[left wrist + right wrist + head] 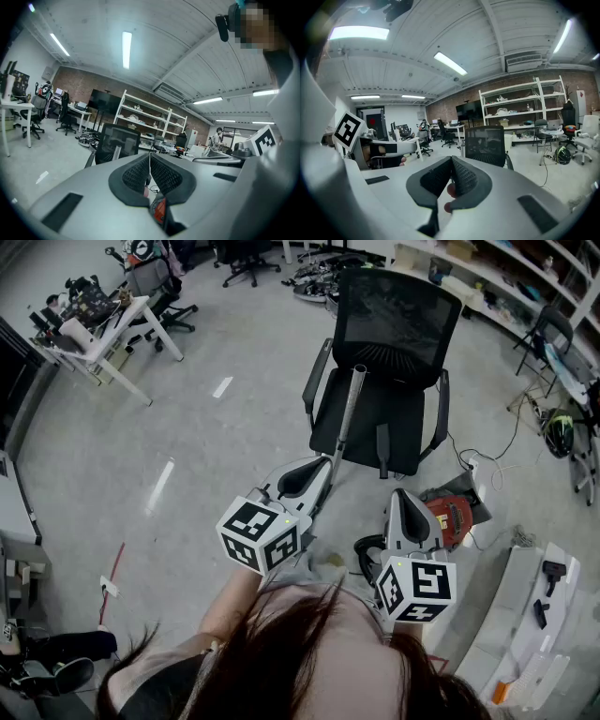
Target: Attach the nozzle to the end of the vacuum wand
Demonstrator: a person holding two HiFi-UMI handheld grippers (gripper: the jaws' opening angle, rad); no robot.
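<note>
A grey vacuum wand (349,409) leans upright against the seat of a black mesh office chair (398,315). A dark, narrow nozzle (382,450) stands on the seat beside it. My left gripper (323,467) is shut with nothing in it, its tips close to the wand's lower end. My right gripper (402,495) is also shut and holds nothing; it hangs in front of the chair's right side. In the left gripper view the closed jaws (150,169) point toward the chair (117,142) and the wand (117,151). In the right gripper view the closed jaws (451,176) face the chair (485,144).
A red vacuum body (457,517) with a cable lies on the floor right of the chair. A white table (103,338) stands at the back left, shelves (487,277) along the back right, and white cases (539,624) with dark parts at the right.
</note>
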